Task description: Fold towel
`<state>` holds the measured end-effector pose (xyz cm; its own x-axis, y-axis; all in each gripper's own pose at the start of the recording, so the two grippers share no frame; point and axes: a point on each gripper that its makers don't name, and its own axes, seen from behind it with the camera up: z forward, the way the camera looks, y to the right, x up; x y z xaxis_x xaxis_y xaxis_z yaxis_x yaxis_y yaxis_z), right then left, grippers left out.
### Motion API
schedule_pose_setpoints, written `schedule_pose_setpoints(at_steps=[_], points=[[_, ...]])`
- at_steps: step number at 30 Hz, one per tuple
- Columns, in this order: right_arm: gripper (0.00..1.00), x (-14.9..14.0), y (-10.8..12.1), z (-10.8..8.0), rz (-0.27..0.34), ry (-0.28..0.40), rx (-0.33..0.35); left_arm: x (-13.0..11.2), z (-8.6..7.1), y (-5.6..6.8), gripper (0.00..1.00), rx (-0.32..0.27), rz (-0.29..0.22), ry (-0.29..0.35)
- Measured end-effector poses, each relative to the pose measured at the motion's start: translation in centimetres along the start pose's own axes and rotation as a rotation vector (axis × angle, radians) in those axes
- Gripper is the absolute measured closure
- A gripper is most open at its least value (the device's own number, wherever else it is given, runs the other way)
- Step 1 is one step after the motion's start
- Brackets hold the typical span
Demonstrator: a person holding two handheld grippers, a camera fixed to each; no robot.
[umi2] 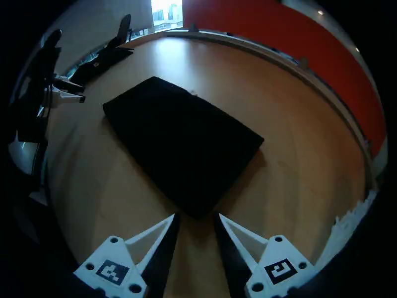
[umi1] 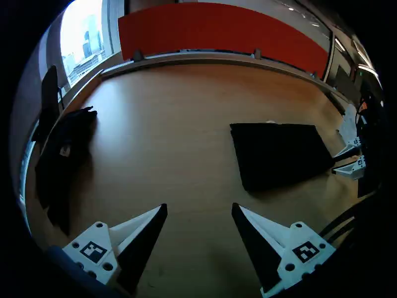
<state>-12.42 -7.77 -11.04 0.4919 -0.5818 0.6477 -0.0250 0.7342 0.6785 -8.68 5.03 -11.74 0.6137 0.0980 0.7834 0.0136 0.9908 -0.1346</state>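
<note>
Starting nearest your right hand: right gripper point(umi2: 196, 218), fingers parted to a narrow gap with nothing between them. The tips sit just short of the near corner of the black towel point(umi2: 183, 149), likely lined up so you can pinch that corner for a fold.

Item, black towel: one, lying flat on the wooden table point(umi2: 297, 164) as a neat rectangle (possibly folded over already; the layers cannot be told).

Item, left gripper point(umi1: 198, 206): fingers spread wide and empty, hovering over bare wood. The towel lies well off to its right, so it looks parked clear of the work rather than ready to take an edge.

Farther out, on the left in the left gripper view: a dark bag or garment point(umi1: 64, 149), slumped on the table, well apart from the towel.

At the far edge: a red partition point(umi1: 223, 30) running along the table, with a bright window point(umi1: 82, 39) beside it.
</note>
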Motion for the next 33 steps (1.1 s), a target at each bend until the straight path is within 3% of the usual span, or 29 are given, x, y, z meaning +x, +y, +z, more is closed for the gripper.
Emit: schedule_pose_setpoints(at_steps=[21, 33], points=[[0.95, 0.6, 0.3, 0.1, -0.021, 0.023, -0.001, -0.3, -0.3, -0.6, 0.03, 0.013, -0.009, -0.001], [0.95, 2.9, 1.3, -1.7, -0.073, 0.069, -0.047, 0.0, -0.4, -0.8, 0.03, 0.018, -0.010, 0.005]])
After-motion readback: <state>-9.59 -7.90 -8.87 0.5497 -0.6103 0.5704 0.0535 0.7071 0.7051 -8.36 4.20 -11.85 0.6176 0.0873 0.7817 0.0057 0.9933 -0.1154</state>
